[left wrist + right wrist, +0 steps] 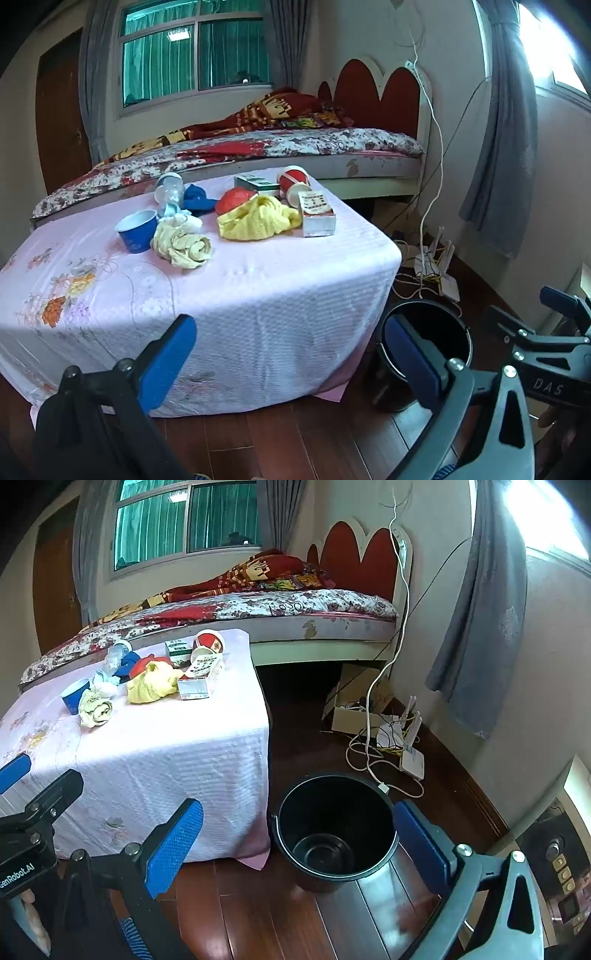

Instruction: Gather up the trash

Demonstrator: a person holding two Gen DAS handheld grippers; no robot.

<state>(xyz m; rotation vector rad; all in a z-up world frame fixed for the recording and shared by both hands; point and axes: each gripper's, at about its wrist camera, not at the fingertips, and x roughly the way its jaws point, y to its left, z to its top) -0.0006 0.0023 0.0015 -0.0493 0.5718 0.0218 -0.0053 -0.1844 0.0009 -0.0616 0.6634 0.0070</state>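
Both tongs, left tongs [291, 354] and right tongs [299, 842], gape wide and empty. Trash sits piled on the counter [258, 295]: blue cup [136, 230], yellow rag [255, 219], cartons. I'd start with the nearest cup and drop it in the black bucket [334, 827] on the wood floor. Bedroom, bed behind.

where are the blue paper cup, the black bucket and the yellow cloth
blue paper cup [137, 232], left wrist view, on its outer wall
black bucket [334, 834], right wrist view, on its inner wall below the rim
yellow cloth [255, 219], left wrist view, on the middle of the crumpled heap
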